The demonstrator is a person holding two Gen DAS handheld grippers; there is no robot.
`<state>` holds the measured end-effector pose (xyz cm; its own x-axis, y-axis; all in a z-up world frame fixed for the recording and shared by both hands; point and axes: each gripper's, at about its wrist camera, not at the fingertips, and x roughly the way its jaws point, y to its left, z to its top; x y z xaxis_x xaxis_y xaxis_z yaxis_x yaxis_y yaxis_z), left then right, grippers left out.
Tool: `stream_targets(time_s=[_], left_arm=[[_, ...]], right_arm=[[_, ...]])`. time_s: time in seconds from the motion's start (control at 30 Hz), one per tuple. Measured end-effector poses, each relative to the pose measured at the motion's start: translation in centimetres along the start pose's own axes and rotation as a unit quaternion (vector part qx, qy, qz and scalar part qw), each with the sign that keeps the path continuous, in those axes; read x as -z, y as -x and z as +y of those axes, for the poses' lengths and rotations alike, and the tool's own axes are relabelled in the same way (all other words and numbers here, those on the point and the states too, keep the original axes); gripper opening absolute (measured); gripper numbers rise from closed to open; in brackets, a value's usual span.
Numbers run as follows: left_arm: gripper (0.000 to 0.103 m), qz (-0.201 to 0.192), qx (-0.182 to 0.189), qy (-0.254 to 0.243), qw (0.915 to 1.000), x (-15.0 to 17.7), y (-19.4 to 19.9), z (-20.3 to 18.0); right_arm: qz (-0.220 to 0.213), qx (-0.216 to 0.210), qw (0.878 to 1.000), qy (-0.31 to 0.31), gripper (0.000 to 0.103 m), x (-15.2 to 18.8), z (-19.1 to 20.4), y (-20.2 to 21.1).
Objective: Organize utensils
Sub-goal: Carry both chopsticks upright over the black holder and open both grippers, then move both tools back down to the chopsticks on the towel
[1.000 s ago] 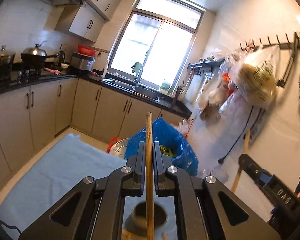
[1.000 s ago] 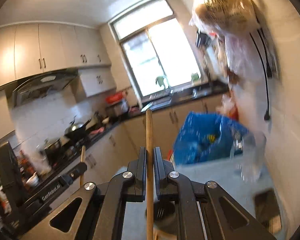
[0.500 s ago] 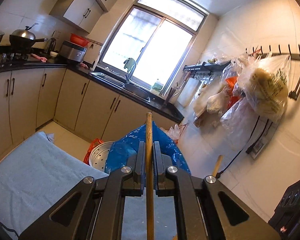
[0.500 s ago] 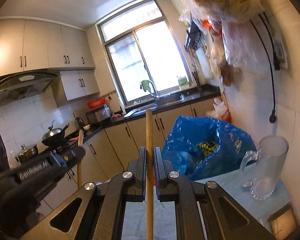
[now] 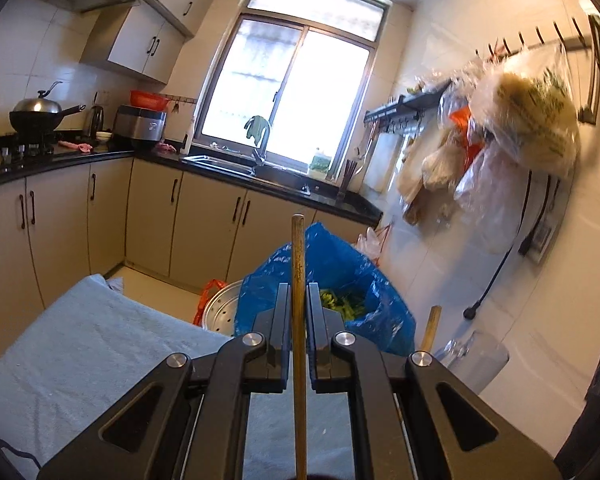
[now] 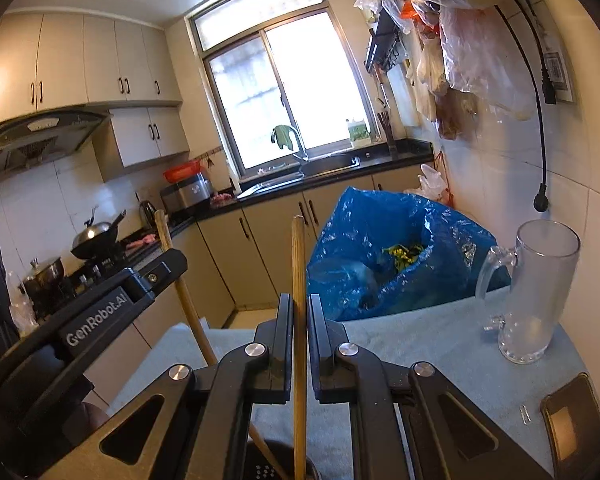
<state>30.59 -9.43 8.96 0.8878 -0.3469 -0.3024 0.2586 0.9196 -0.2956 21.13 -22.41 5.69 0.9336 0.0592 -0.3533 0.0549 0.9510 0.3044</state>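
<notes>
A lived-in home kitchen.
Ahead of the claw, a sink (image 5: 228,168) sits under a window (image 5: 288,92); left of it, beige cabinets (image 5: 56,216), a wok (image 5: 36,114) on the stove; right, hanging bags (image 5: 520,120).

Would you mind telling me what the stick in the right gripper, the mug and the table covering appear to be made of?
The stick looks like bamboo or wood: tan, matte, faint grain. The mug appears to be clear glass, possibly plastic: see-through, glossy, with a thick base. The table covering seems to be light blue terry cloth, with a soft, napped, unshiny surface.
</notes>
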Motion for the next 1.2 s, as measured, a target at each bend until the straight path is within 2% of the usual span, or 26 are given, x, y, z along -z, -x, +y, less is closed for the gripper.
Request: stream_targets(time_s=[0.23, 0.27, 0.3, 0.33, 0.37, 0.4, 0.57, 0.7, 0.77, 0.8, 0.93, 1.03, 1.1, 1.2], left_arm=[[0.008, 0.017, -0.025, -0.003, 0.9995, 0.3, 1.6, 0.3], [0.021, 0.02, -0.027, 0.0, 0.9994, 0.3, 1.9, 0.5], [0.043, 0.026, -0.03, 0.001, 0.9992, 0.2, 2.2, 0.6], [0.054, 0.032, -0.033, 0.002, 0.9989, 0.1, 2.6, 0.8], [0.064, 0.032, -0.039, 0.005, 0.9987, 0.0, 3.3, 1.0], [0.064, 0.027, -0.046, 0.008, 0.9986, -0.1, 4.1, 1.2], [0.07, 0.025, -0.049, 0.022, 0.9983, -1.1, 8.4, 2.1], [0.075, 0.015, -0.057, 0.026, 0.9979, -1.4, 12.7, 2.8], [0.08, 0.016, -0.068, 0.024, 0.9973, -0.9, 14.9, 3.4], [0.082, 0.02, -0.074, 0.023, 0.9967, -0.5, 15.7, 3.8], [0.082, 0.068, -0.097, 0.019, 0.9927, 2.4, 17.4, 5.3], [0.082, 0.132, -0.109, 0.025, 0.9849, 6.0, 17.2, 6.6], [0.082, 0.186, -0.099, 0.024, 0.9772, 8.5, 16.3, 6.7], [0.082, 0.234, -0.087, 0.009, 0.9683, 11.0, 14.8, 5.7]], right_arm=[[0.022, 0.006, 1.0, -0.009, 0.008, 1.2, -0.4, 0.7], [0.024, 0.007, 1.0, -0.011, 0.011, 1.2, -0.5, 0.8], [0.028, 0.01, 0.999, -0.013, 0.021, 1.1, -0.6, 1.0], [0.03, 0.009, 0.999, -0.018, 0.025, 1.0, -0.7, 1.2], [0.031, 0.008, 0.999, -0.023, 0.034, 0.9, -0.8, 1.5], [0.031, 0.007, 0.999, -0.026, 0.04, 0.7, -0.9, 2.0], [0.018, 0.007, 1.0, -0.024, 0.042, -0.4, -0.7, 5.4], [0.005, 0.01, 1.0, -0.025, 0.052, -0.9, -1.5, 9.7], [0.006, 0.011, 1.0, -0.023, 0.055, -0.9, -1.8, 10.8], [0.015, 0.016, 1.0, -0.015, 0.059, -0.6, -2.5, 12.7], [0.056, 0.041, 0.997, 0.014, 0.067, 1.9, -4.3, 15.7], [0.104, 0.05, 0.993, 0.033, 0.067, 4.8, -6.0, 16.9], [0.139, 0.054, 0.988, 0.043, 0.067, 6.9, -7.1, 17.2], [0.191, 0.043, 0.979, 0.048, 0.067, 9.4, -8.2, 16.4]])
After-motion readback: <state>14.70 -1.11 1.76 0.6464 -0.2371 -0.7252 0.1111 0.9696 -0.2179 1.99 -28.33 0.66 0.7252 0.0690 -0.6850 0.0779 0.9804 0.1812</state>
